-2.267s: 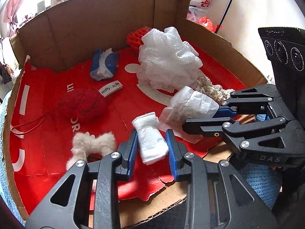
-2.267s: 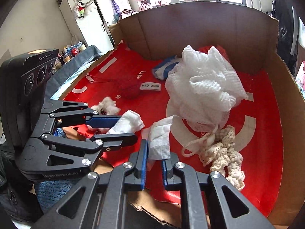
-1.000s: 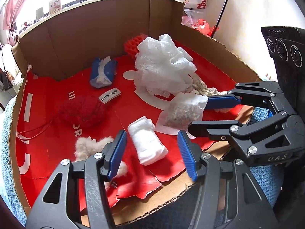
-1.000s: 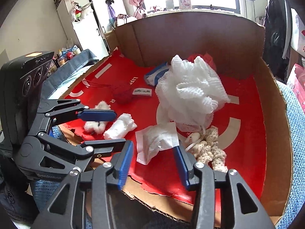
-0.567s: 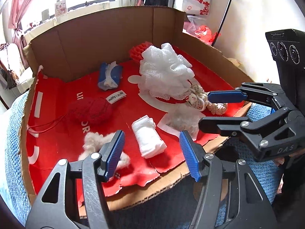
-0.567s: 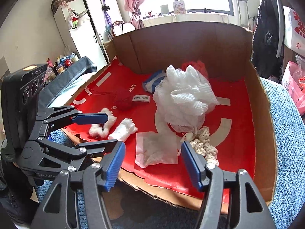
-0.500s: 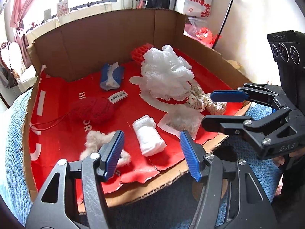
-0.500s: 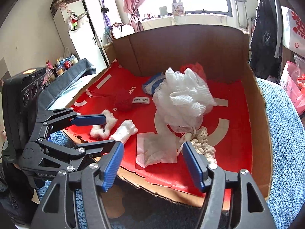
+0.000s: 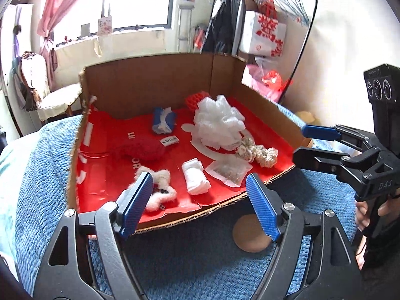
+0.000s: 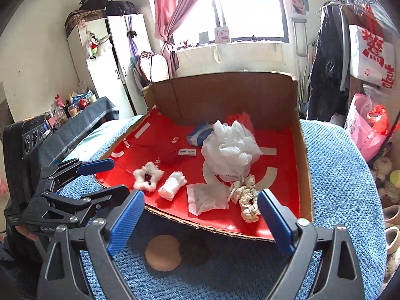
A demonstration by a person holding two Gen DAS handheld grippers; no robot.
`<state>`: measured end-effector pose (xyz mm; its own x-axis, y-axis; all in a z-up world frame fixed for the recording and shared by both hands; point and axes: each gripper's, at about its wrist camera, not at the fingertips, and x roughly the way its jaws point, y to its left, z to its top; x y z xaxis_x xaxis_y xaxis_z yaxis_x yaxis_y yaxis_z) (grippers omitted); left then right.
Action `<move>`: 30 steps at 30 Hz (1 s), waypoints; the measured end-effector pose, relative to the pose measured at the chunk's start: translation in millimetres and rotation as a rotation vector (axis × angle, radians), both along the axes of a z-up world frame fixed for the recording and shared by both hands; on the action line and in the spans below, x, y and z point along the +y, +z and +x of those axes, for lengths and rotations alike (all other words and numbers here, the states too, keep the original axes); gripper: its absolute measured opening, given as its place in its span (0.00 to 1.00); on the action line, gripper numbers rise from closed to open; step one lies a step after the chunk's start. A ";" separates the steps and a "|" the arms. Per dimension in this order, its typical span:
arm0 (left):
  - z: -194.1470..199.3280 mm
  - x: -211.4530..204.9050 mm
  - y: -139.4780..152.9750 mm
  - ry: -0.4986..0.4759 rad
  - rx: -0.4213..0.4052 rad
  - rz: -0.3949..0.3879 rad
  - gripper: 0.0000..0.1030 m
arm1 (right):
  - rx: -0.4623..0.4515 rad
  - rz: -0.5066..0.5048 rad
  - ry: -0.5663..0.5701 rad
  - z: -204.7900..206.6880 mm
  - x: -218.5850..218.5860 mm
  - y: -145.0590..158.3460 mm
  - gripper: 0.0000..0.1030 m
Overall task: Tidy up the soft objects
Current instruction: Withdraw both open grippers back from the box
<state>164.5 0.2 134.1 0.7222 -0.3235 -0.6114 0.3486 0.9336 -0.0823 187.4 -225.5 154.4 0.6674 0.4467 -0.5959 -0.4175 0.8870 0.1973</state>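
Note:
A red-lined cardboard box holds soft things: a white mesh pouf, a cream crochet piece, a flat gauze pad, a rolled white cloth, a fluffy white piece, a red yarn ball and a blue-white packet. My left gripper is open and empty, in front of the box. My right gripper is open and empty, near the box's front right.
The box lies on a blue knitted cover. A round tan pad lies on the cover in front of the box. A white wardrobe stands at the left, a clothes rack and pink bags at the right.
The left gripper let go of the rolled cloth and the right one of the gauze pad. Both opened wide and pulled back out of the box, towards me.

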 end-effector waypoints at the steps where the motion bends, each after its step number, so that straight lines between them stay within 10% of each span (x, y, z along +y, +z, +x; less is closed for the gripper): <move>1: -4.4 1.7 2.4 0.006 -0.013 -0.007 0.76 | -0.009 -0.003 -0.006 -3.5 -0.2 2.2 0.94; 30: -112.4 8.9 -26.6 0.161 -0.186 -0.056 0.95 | -0.170 -0.091 -0.254 -110.8 -8.4 -28.0 1.00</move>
<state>52.1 9.1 107.5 0.8658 -0.2250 -0.4470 0.2099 0.9741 -0.0838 76.6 -233.8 126.4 0.8443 0.2026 -0.4961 -0.2003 0.9780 0.0585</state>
